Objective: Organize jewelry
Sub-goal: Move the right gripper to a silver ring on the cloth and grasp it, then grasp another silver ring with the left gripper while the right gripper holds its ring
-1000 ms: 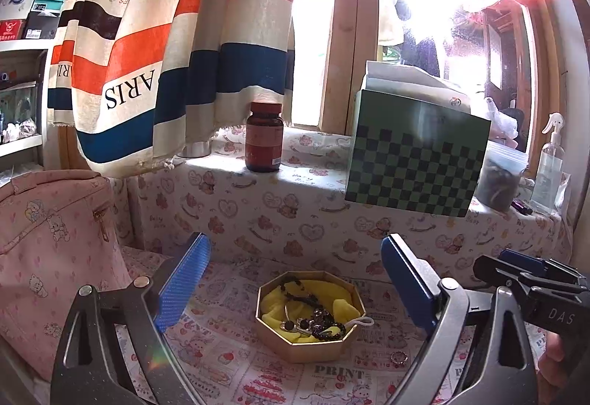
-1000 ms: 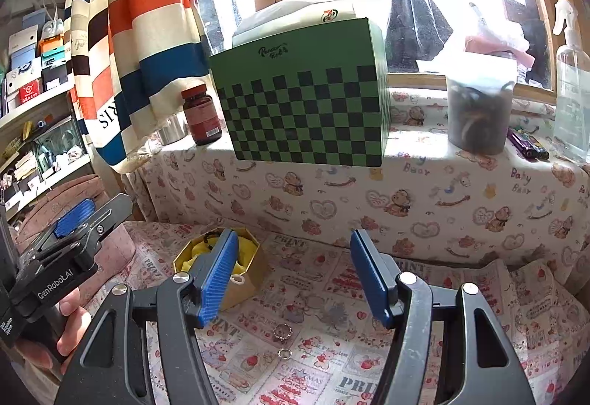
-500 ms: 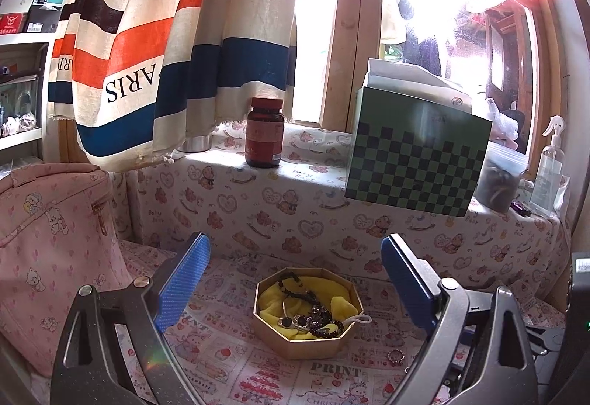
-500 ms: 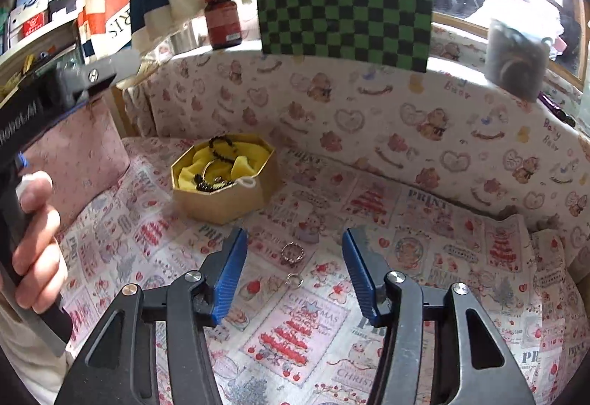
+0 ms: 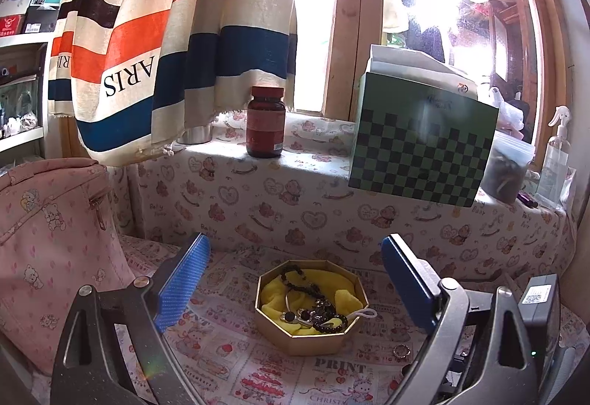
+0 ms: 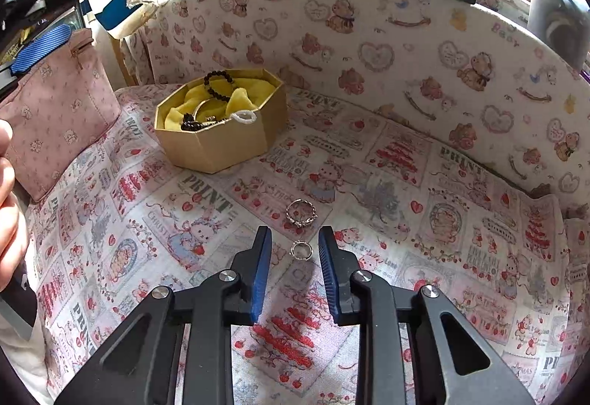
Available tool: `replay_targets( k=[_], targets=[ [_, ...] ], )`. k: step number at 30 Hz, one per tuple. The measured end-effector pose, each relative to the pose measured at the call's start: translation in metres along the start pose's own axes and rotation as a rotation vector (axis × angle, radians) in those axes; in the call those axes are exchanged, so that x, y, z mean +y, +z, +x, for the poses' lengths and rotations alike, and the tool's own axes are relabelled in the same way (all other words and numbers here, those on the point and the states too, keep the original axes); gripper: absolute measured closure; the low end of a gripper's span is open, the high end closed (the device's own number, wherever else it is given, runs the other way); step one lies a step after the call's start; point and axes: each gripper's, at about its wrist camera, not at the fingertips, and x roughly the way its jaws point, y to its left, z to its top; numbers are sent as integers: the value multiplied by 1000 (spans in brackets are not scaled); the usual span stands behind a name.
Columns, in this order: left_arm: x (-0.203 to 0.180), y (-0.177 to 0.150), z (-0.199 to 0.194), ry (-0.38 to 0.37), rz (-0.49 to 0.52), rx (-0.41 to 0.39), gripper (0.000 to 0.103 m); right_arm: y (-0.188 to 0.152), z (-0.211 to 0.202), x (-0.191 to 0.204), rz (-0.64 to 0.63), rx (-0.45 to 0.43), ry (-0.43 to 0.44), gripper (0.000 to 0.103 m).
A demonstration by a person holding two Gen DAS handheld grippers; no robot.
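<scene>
1. Printed cotton cloth (image 6: 424, 183) with bears, hearts and strawberries covers the work surface and runs up the step to the window ledge.
2. On that cloth stands an octagonal gold cardboard box (image 6: 221, 143) lined with yellow fabric (image 6: 221, 99); a dark beaded bracelet (image 6: 217, 84), a thin metal bangle and a white cord loop (image 6: 245, 116) lie inside it.
3. A small plain silver ring (image 6: 301, 250) lies flat on the cloth, near the box but outside it, on the side towards the camera.
4. Just beyond it lies a larger twisted silver ring (image 6: 301, 213), close to the small one but not touching it.
5. The right gripper (image 6: 295, 246) points steeply down at the cloth. Its blue-padded jaws have just been closing and now stand either side of the small ring, with a gap still visible on both sides, so nothing is gripped.
6. The left gripper (image 5: 295, 257) hangs with its jaws spread wide and empty, the box seen between them farther off.
7. In the left wrist view the larger ring (image 5: 401, 352) shows beside the box.
8. A pink quilted bag (image 6: 59, 110) sits left of the box.
9. On the ledge stand a brown pill bottle (image 5: 266, 126) and a green-and-black checked box (image 5: 420, 154).
</scene>
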Motion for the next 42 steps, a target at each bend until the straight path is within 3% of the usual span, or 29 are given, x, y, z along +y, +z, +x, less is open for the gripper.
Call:
replay_targets(
  k=[4, 12, 16, 18, 20, 23, 26, 28, 32, 42],
  targets=[
    [-2, 0, -2, 0, 10, -6, 10, -1, 3, 2, -12, 9, -2, 88],
    [-3, -7, 10, -20, -1, 40, 10, -1, -12, -18, 51, -28, -8, 88],
    [-18, -17, 24, -125, 21, 126, 10, 3, -37, -43, 119, -94, -26, 88],
    [-25, -23, 35, -262, -10, 224, 10, 5, -48, -54, 146, -120, -39, 88],
    [-35, -30, 43, -335, -11, 290, 18, 5, -59, -66, 181, -147, -45, 88],
    [-54, -40, 45, -295, 78, 297, 28, 6, -70, -81, 228, -174, -53, 88],
    [-73, -53, 44, -253, 186, 263, 30, 6, -77, -91, 255, -187, -60, 88],
    [-84, -62, 46, -265, 238, 281, 36, 6, -78, -94, 251, -191, -83, 88],
    [-96, -71, 58, -297, 282, 355, 44, 5, -77, -96, 260, -187, -77, 88],
    [-105, -88, 73, -304, 320, 456, 50, 4, -83, -100, 280, -198, -59, 88]
  ],
)
